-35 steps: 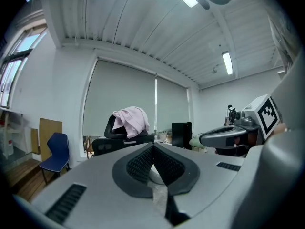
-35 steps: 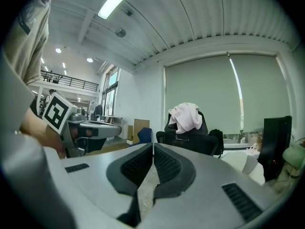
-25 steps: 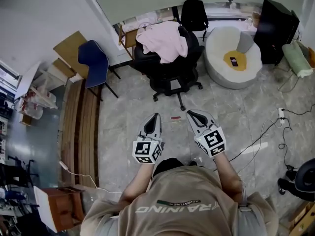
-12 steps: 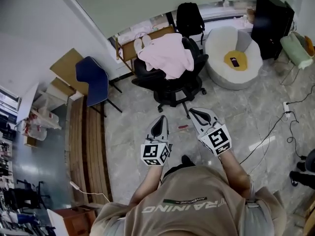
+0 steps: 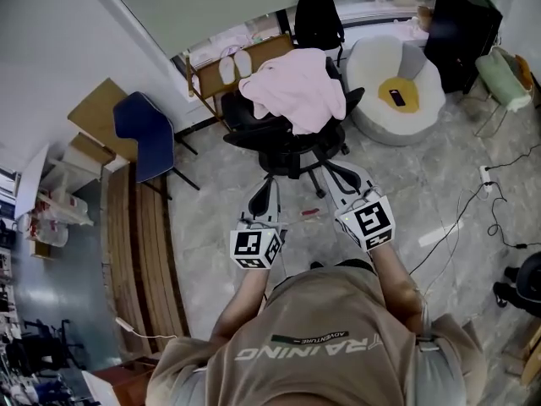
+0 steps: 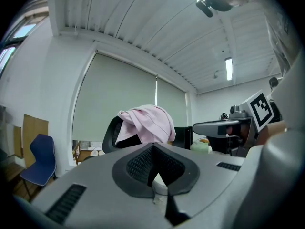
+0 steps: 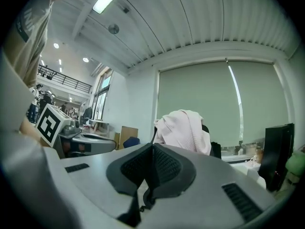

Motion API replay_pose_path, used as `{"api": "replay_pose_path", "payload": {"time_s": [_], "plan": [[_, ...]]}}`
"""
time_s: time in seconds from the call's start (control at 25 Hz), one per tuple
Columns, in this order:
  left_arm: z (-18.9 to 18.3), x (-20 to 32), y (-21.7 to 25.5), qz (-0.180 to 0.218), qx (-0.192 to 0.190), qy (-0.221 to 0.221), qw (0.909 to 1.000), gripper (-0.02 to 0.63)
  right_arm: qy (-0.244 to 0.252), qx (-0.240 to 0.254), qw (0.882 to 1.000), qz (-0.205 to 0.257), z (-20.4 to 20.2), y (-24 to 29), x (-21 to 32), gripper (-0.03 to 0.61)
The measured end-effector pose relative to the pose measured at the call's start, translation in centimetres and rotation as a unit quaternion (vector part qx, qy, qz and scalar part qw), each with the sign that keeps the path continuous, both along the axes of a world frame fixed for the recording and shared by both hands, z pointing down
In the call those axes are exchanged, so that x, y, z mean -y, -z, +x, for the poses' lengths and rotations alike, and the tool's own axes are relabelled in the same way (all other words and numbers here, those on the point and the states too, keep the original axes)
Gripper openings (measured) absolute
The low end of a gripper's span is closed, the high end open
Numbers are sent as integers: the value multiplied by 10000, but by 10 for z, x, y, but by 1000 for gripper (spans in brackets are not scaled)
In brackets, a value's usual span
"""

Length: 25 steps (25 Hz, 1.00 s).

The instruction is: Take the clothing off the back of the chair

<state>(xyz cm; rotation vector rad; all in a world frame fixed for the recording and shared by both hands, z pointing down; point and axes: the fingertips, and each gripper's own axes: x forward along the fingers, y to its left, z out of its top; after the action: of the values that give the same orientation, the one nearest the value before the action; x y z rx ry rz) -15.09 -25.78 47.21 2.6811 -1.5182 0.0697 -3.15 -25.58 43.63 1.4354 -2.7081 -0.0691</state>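
Observation:
A pale pink garment (image 5: 296, 87) hangs over the back of a black office chair (image 5: 283, 138) just ahead of me; it also shows in the left gripper view as the pink garment (image 6: 147, 123) and in the right gripper view (image 7: 183, 130). My left gripper (image 5: 272, 183) is shut with nothing in it, short of the chair's base. My right gripper (image 5: 328, 169) is shut and empty too, near the chair's wheeled base. Both point level at the chair, apart from the garment.
A blue chair (image 5: 139, 134) stands at the left by a wooden bench (image 5: 139, 244). A white beanbag seat (image 5: 397, 91) with a yellow cushion is at the right, a black backpack (image 5: 317, 19) behind the chair. Cables (image 5: 473, 218) trail over the floor at the right.
Both grippers and I have come forward toward the black chair, which now lies much nearer. Both grippers stayed shut.

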Motion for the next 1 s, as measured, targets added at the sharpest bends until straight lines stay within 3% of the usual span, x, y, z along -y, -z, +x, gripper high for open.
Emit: {"api": "replay_pose_path", "payload": {"time_s": [0.44,1.0], "plan": [[8,26,-18,-212,-101,22,9997,9,-140,-161,9993,-293,16,-22,30,34],[27,82,-17,-313,148,461,9983,9,683,58,9958,-609,17,-38,61,34]]}}
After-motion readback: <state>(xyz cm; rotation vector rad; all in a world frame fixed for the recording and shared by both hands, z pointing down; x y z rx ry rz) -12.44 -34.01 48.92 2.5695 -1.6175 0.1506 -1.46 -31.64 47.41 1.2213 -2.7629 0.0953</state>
